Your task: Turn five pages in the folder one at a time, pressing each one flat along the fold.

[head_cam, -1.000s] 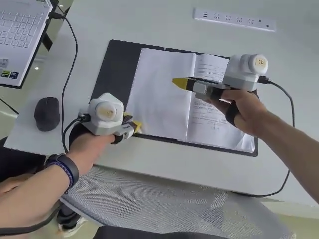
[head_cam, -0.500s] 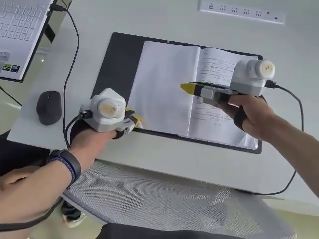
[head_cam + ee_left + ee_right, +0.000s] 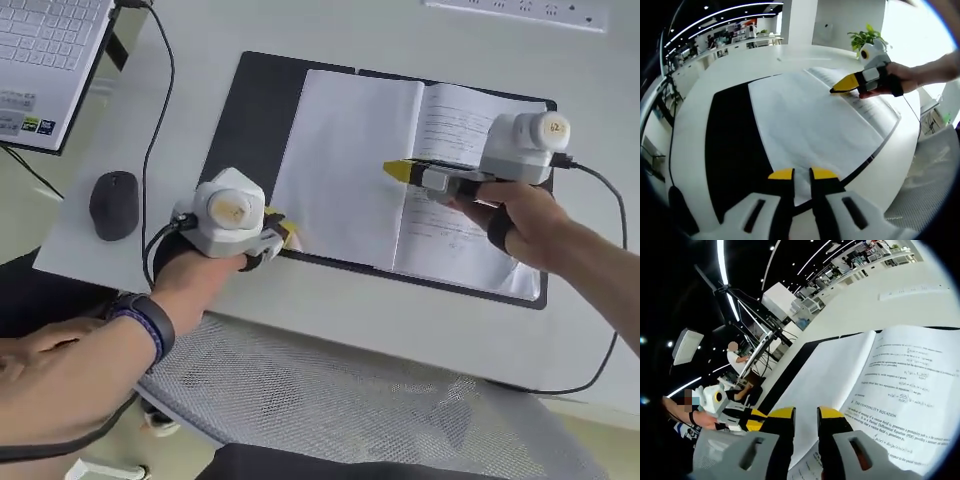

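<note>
Right tongs point(image 3: 392, 171), narrow, empty, shifted nearer along fold point(image 3: 398, 235) of folder point(image 3: 245, 120); left tongs point(image 3: 287, 233), narrow, kept at turned page point(image 3: 340, 150) corner. Pressing judged underway.

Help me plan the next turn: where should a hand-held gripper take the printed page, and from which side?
Probably the printed page by its lower right corner, from the right: it lies flat, bound at the fold on its left, leaving that outer edge free.

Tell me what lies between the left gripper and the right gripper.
A blank white page spans from the left gripper to the right gripper; the head view and left gripper view show it.
</note>
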### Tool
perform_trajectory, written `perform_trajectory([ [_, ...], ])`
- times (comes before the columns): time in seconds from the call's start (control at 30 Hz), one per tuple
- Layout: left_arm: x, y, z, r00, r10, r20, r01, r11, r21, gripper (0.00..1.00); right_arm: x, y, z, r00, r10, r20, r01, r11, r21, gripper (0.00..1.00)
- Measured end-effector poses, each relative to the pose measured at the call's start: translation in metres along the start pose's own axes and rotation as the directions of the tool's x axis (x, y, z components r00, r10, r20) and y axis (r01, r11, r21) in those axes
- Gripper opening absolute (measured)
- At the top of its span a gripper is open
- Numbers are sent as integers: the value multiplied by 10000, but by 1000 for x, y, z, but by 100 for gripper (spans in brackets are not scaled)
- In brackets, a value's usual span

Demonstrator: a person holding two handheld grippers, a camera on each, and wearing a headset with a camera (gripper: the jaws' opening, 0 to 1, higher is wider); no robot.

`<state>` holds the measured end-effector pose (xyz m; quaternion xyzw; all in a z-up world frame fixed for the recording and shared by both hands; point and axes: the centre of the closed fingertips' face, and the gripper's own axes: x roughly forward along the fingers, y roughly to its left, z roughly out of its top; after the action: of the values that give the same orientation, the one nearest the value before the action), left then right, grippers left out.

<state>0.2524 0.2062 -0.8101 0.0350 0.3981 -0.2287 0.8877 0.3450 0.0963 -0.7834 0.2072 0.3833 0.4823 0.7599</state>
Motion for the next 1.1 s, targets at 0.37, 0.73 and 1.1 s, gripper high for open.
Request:
perform_trajectory([
  [0.37,-1,-1,2,9999,99,53,-99,9999,-78,8,-4,-14,1,9987,211,473,-226,9992,315,0],
  [0.73,-2,0,3,9999,124,88,-123,9998,-185,7,-1,-15,2,9978,664,45,-664,9978,68,0],
  [1.1,-2,1,3,9999,135,91,-132,9996,-268,7,12,-39,36,9968,374,700,-393,9989,263,0],
])
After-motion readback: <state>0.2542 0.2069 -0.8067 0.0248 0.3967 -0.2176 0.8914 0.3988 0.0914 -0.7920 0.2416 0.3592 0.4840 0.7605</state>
